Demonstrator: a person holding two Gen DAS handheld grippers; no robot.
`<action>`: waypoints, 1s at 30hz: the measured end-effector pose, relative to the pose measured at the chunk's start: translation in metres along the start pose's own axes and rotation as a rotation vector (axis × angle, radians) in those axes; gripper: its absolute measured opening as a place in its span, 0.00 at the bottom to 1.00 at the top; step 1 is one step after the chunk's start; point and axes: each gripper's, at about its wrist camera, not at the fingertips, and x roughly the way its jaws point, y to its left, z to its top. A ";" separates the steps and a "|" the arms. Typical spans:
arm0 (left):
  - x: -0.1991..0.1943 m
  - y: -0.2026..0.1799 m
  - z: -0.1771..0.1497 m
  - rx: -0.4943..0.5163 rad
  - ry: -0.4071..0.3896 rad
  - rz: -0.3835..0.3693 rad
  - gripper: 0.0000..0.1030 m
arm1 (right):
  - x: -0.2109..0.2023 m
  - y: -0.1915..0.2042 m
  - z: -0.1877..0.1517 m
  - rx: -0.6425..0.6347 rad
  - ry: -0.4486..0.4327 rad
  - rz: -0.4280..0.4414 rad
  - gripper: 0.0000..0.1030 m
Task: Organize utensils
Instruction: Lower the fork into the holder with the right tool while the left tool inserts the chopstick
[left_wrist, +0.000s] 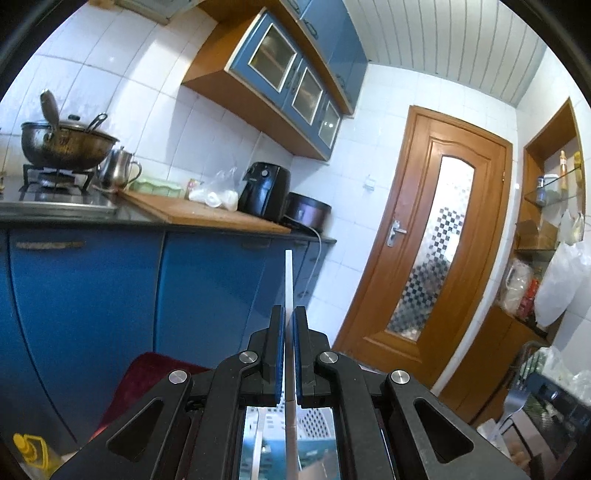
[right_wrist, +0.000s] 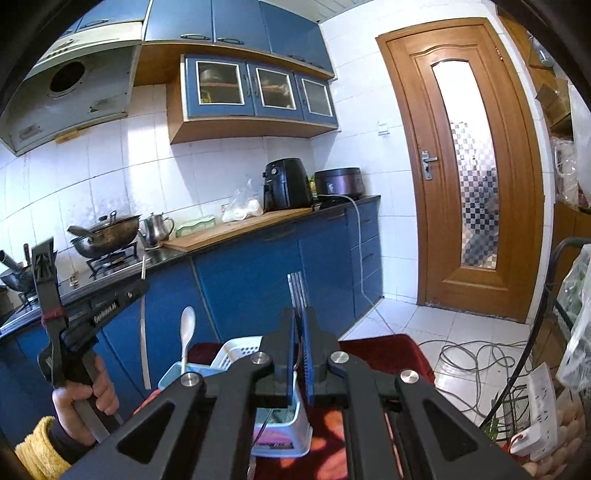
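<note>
Tools both clenched: left tool (left_wrist: 289, 317) pinches a knife (left_wrist: 289, 280) edge-on, right tool (right_wrist: 298, 325) a fork (right_wrist: 297, 291), above the utensil caddy (right_wrist: 284, 424) on red cloth (right_wrist: 384, 354). Thin grips could let either utensil swivel or slip.

Surface (right_wrist: 384, 350): covered in a dark red cloth. On it: white slotted basket (right_wrist: 236, 352); light blue tray (right_wrist: 173, 374) beside it, white spoon (right_wrist: 187, 326) standing up from the tray; small white-and-blue tub (right_wrist: 291, 434) nearer the camera.

Floor (right_wrist: 413, 317): white tiles. On it: tangled grey cables (right_wrist: 476, 354); white power strip (right_wrist: 541, 410) at right.
</note>
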 end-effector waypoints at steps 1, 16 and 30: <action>0.004 -0.001 -0.001 0.006 -0.008 0.004 0.04 | 0.001 -0.001 0.002 0.000 -0.005 -0.004 0.06; 0.041 -0.002 -0.039 0.067 -0.038 0.052 0.04 | 0.041 0.013 0.003 -0.119 -0.055 -0.086 0.06; 0.050 0.005 -0.072 0.078 0.028 0.054 0.04 | 0.093 0.049 -0.045 -0.281 0.060 -0.060 0.06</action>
